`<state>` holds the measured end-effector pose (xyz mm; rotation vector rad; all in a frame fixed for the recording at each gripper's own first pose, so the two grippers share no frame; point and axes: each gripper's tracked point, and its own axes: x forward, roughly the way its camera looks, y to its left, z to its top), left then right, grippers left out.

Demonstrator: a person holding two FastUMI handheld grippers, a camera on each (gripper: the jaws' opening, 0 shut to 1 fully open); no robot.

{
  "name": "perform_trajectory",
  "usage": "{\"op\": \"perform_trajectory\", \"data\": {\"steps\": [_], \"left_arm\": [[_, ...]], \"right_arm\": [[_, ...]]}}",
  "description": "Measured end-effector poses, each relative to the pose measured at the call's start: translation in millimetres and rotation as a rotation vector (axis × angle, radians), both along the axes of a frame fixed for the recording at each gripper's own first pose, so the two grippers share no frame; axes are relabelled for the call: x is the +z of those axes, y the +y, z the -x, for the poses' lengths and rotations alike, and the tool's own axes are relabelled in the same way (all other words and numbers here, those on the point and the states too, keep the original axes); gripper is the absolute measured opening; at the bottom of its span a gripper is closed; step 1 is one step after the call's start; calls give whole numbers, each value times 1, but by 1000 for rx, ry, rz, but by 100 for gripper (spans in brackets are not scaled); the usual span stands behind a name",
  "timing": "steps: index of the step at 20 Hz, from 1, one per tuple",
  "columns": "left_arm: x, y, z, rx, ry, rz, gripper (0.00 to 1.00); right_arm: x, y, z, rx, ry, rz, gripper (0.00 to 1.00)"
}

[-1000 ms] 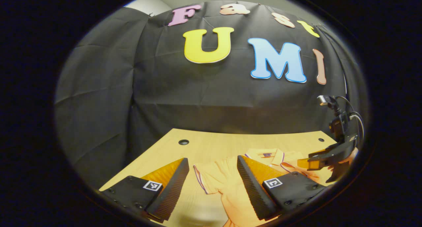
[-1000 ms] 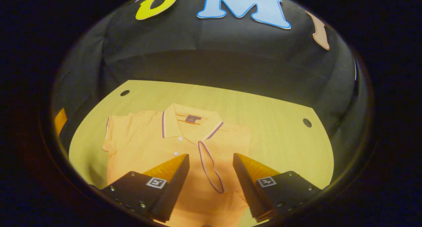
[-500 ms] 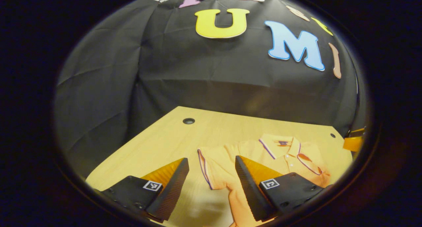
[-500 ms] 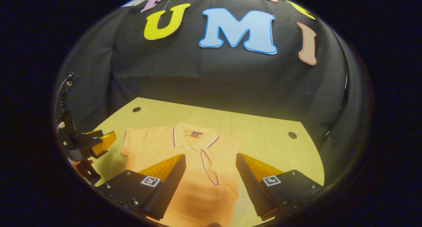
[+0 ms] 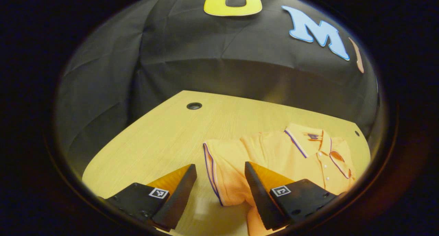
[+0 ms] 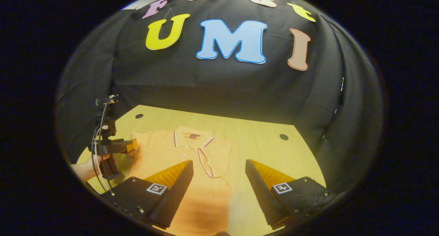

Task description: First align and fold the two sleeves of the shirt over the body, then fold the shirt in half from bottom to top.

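Observation:
An orange polo shirt [image 5: 284, 153] with purple-trimmed collar lies flat on the wooden table [image 5: 154, 143]. Its unfolded sleeve [image 5: 219, 167] spreads left, and the striped cuff edge lies between the fingers of my open left gripper [image 5: 219, 176], just above it. In the right gripper view the shirt [image 6: 161, 153] shows its other sleeve [image 6: 212, 158] folded over the body. My right gripper [image 6: 219, 174] hangs open above the shirt's lower body, holding nothing. The left gripper [image 6: 130, 146] appears at the shirt's far-left sleeve, held by a hand [image 6: 85, 167].
The table has round cable holes at its far corners [image 5: 194, 106] [image 6: 283, 137]. Bare wood lies to the right of the shirt [image 6: 267, 150] and left of the sleeve. Black cloth walls close the booth behind and beside the table.
My left gripper has come down and forward over the unfolded sleeve's cuff. My right gripper has drawn back and up from the shirt, its folded sleeve left lying on the body.

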<state>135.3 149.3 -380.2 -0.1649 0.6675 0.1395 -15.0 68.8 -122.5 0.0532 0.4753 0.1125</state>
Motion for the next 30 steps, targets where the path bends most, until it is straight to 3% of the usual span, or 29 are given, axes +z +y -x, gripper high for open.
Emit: {"op": "perform_trajectory", "data": {"steps": [3, 8, 9, 11, 12, 15, 17, 19, 24, 27, 30], "left_arm": [[-15, 4, -10, 12, 32, 6, 93], [-20, 3, -17, -22, 63, -68, 93], [-20, -4, -19, -33, 60, -64, 88], [-22, -7, -20, -41, 65, -71, 68], [-22, -7, -22, -38, 65, -75, 66], [-21, -10, -23, -48, 61, -75, 29], [-22, -10, -23, -50, 71, -107, 16], [-19, -15, -25, -62, 75, -141, 8], [9, -33, -34, -105, 17, -183, 8], [27, -58, -37, -159, -15, -196, 12], [36, -90, -37, -245, -36, -224, 9]], "right_arm": [[-9, -7, 16, -19, 31, -11, 96], [-14, -18, 25, -54, 47, -33, 96], [-15, -20, 26, -58, 50, -35, 96], [-19, -22, 26, -60, 59, -36, 96], [-20, -23, 26, -61, 60, -38, 96], [-20, -29, 27, -71, 58, -43, 96], [-22, -34, 28, -77, 58, -37, 96], [-25, -37, 29, -82, 62, -34, 96], [-29, -43, 30, -102, 60, -48, 96], [-32, -43, 31, -111, 65, -58, 96], [-37, -41, 35, -126, 72, -66, 96]]}}
